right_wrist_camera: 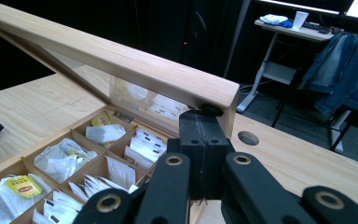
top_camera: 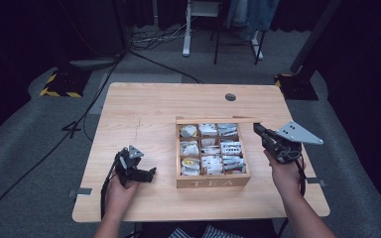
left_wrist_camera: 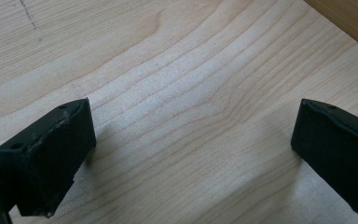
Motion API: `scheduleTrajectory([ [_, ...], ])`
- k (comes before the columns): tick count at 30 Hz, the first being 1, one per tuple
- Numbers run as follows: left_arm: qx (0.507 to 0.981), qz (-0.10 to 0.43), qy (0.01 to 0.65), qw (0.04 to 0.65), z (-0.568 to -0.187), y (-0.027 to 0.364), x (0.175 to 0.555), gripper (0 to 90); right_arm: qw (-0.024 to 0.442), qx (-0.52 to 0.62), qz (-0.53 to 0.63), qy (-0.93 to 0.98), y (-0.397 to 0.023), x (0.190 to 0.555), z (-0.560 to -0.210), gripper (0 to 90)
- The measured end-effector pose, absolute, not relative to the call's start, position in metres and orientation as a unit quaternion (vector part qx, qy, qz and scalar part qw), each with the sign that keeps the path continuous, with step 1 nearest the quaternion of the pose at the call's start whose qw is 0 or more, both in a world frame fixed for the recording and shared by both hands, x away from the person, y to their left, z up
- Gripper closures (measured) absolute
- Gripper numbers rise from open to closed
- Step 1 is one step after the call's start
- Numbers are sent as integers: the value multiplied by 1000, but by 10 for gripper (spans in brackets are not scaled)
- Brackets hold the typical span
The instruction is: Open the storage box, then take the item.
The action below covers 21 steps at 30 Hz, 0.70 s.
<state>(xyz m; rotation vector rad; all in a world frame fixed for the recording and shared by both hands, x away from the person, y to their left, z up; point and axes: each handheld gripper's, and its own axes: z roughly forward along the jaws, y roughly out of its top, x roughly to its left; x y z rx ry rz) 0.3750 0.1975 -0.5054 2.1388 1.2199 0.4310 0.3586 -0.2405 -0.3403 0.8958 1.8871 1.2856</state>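
At the middle of the table [top_camera: 144, 106] stands a wooden tea box [top_camera: 213, 181], its compartments packed with tea bags [top_camera: 212, 148] and its glass-paned lid [right_wrist_camera: 121, 58] raised on the far edge. The lid stands up so that the rows of bags lie open to reach, and its tilt back over the box suggests it is being swung, up or down, by the tool at its corner.

The right gripper [right_wrist_camera: 207, 122] comes in from the right side of the box with its jaws pressed together, nothing pinched between them. In the right gripper view the closed tips sit right against the near corner of the lid, just under its front rail; they seem to prop or nudge the frame rather than grip it, though the exact contact is hard to make out.

The left gripper [top_camera: 151, 172] waits well apart from the box, low over bare wood left of it. Its jaws stand wide, holding and touching nothing, likely kept out of the lid's way until a tea bag is wanted.
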Motion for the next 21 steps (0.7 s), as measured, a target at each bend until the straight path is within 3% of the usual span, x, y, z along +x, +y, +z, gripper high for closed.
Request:
scheduleTrajectory([
  [7,812,164,463,315,-505,198,375,3,353,343,498,714,-239,360,-341,900],
  [21,812,164,463,315,-505,198,375,3,330,348,508,715,-243,364,-339,900],
])
